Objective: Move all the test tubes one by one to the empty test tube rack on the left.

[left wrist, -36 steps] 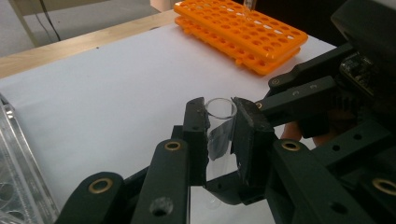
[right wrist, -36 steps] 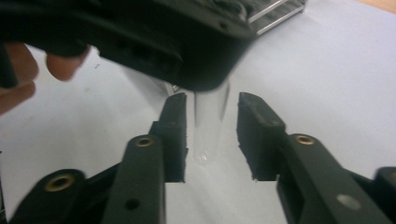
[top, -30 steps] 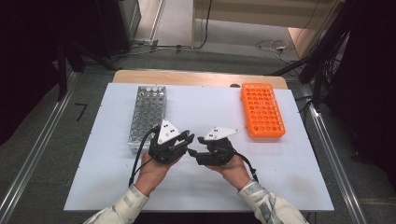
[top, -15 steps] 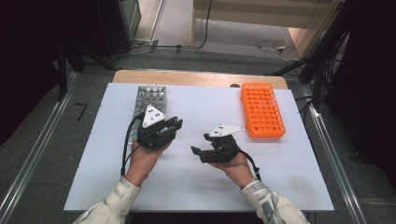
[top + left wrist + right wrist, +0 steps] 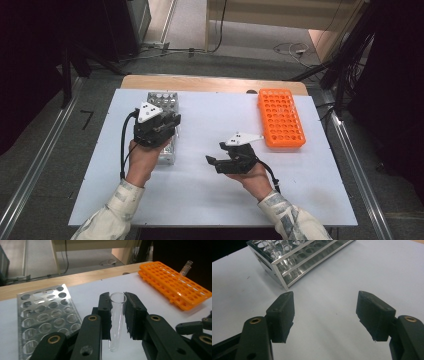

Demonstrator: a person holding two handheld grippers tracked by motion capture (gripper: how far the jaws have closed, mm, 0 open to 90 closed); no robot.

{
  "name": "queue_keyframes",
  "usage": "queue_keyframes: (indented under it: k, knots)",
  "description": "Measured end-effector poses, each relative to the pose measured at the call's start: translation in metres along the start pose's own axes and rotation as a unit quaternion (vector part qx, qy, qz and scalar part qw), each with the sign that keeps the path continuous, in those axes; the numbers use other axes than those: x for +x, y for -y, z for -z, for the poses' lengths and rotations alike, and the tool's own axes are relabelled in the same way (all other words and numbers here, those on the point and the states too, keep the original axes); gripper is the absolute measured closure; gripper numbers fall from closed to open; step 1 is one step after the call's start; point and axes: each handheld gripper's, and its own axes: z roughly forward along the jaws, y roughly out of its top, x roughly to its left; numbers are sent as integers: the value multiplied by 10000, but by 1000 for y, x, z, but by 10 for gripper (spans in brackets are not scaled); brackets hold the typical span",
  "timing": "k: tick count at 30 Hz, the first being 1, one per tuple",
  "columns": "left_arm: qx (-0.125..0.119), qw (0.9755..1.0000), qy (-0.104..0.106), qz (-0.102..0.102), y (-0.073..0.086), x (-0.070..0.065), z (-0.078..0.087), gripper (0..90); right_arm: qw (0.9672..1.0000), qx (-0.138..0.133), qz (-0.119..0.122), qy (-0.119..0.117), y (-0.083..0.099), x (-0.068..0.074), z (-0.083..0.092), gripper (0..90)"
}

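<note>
A clear glass tube (image 5: 117,320) is clamped upright between the jaws of the left hand-held gripper (image 5: 117,315), held above the desk (image 5: 210,200) just beside the metal rack (image 5: 47,317); in the high view this hand-held gripper (image 5: 167,122) is seen over the near part of that rack (image 5: 162,100). The right hand-held gripper (image 5: 325,315) is spread wide with nothing between its jaws, low over bare desk (image 5: 362,270), the metal rack (image 5: 294,257) lying ahead of it. The tube is gripped only along its upper part, so it could be tilted or let slip if the squeeze is eased, and cracked if it is tightened. If the tube is meant for the orange rack (image 5: 281,117), where another tube (image 5: 185,268) is already seated, a hole could be missed and the rim struck.
</note>
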Motion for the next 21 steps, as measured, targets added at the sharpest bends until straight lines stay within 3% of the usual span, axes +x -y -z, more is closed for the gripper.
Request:
queue_keyframes:
  k: [8, 13, 21]
  knots:
    - [-19, 9997, -257, 18, 0, 12, 1, 750, 10000, 1, -11, 14, 0, 0, 0, 296]
    - [20, 9990, -421, -122, 1, 15, -2, 750, 10000, 0, -10, 21, 0, 0, 0, 296]
    - [128, 9986, -501, -129, 9, 17, -7, 750, 10000, 7, 3, 20, 1, -1, 0, 296]
